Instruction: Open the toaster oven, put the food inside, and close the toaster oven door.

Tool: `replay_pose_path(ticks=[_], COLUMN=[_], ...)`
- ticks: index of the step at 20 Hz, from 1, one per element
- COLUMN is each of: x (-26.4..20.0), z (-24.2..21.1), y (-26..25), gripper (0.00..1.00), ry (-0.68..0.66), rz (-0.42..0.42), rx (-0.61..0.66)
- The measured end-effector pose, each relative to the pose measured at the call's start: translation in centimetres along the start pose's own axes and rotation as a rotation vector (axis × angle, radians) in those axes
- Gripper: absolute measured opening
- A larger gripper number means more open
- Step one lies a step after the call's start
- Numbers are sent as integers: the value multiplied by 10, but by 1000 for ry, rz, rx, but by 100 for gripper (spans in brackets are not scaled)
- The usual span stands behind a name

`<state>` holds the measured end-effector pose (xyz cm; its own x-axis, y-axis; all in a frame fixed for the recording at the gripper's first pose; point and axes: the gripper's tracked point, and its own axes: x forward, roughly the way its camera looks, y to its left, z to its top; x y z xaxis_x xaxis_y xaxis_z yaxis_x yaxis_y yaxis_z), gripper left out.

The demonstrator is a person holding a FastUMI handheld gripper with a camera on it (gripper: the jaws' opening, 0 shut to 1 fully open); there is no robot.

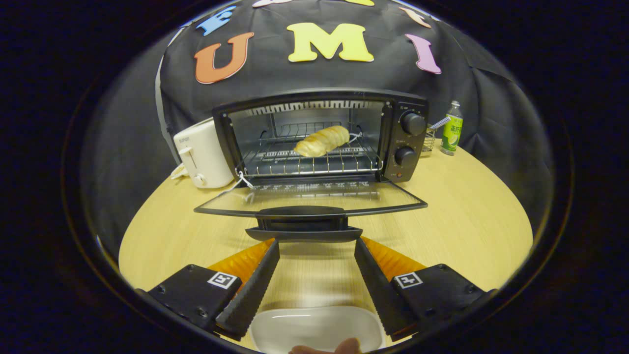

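A black toaster oven [322, 135] stands at the back of the wooden table with its glass door [309, 196] folded down flat toward me. A golden bread roll [323, 140] lies on the wire rack [309, 160] inside. The door's black handle [303, 223] sits just ahead of my fingertips. My gripper [317, 248] is open, its two fingers spread wide with nothing between them, hovering low over the table. An empty white plate [317, 329] lies below and between the fingers.
A white pop-up toaster [202, 153] stands left of the oven, its cord trailing toward the door. A green bottle [451, 129] and a small wire holder [428, 140] stand to the oven's right. A fingertip [327, 348] shows by the plate's near rim. Bare table [467, 211] lies to the right.
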<state>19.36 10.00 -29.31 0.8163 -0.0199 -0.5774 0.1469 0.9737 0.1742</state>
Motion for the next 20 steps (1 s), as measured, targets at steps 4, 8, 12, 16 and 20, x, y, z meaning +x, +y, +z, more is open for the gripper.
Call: replay_pose_path(ticks=[4, 8, 12, 16, 20], x=[-8, -28, -59, -37, 16], z=[40, 86, 107, 27, -1], y=[2, 4, 10, 24, 15], gripper=[100, 100, 100, 100, 100], ry=[-99, -219, -300, -127, -33], rz=[1, 3, 6, 53, 15], rx=[18, 43, 24, 10, -4])
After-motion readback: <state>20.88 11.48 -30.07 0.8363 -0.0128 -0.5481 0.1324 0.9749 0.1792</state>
